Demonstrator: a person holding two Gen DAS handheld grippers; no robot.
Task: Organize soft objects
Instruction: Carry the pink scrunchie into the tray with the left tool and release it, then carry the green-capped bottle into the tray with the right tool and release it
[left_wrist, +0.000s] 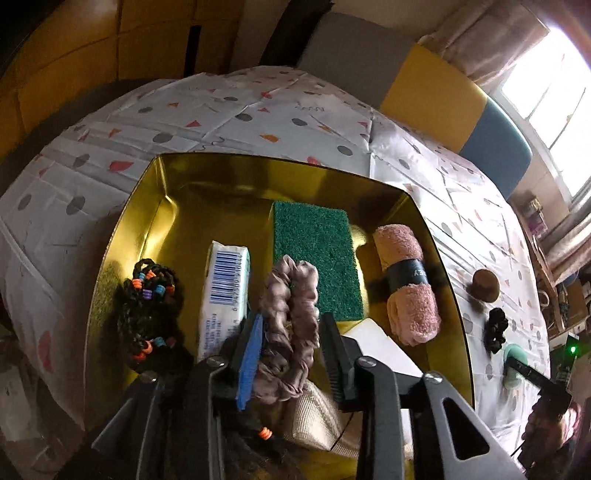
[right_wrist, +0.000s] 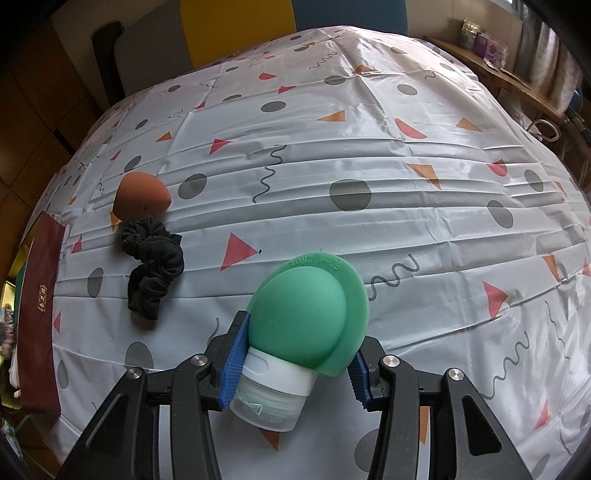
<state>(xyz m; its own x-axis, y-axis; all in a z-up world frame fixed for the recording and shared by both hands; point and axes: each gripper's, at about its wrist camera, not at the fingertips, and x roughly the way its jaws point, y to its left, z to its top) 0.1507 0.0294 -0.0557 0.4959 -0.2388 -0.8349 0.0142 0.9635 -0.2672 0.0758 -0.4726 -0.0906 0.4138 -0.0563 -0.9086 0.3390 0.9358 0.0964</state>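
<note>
- Scrunchie (left_wrist: 290, 325), the mauve one, is sitting between my left gripper (left_wrist: 291, 332) fingers above the gold tray (left_wrist: 122, 236); the jaws are spread either side of it, and I cannot tell whether they are pressing it or only framing it.
- Around it the tray is filling up: a white barcode packet (left_wrist: 225, 291) is lying just to its left, a beaded black hair tie (left_wrist: 149, 310) beyond that near the tray's left wall, a green scouring sponge (left_wrist: 317, 254) just behind it, and a rolled pink towel (left_wrist: 406, 284) with a dark band along the right wall.
- Open gold floor is showing mostly toward the tray's far left corner.
- My right gripper (right_wrist: 295, 365) is clamping a green squeeze bottle (right_wrist: 306, 317) by its white cap end, the round body pointing away from me over the patterned tablecloth (right_wrist: 406, 166).
- Wide bare cloth is stretching ahead and to the right of that bottle.
- To its left a black scrunchie (right_wrist: 153, 262) is lying on the cloth, touching a brown makeup sponge (right_wrist: 140, 195) behind it, both well apart from my right fingers.
- A dark red box (right_wrist: 40, 314) is running along the table's left edge.
</note>
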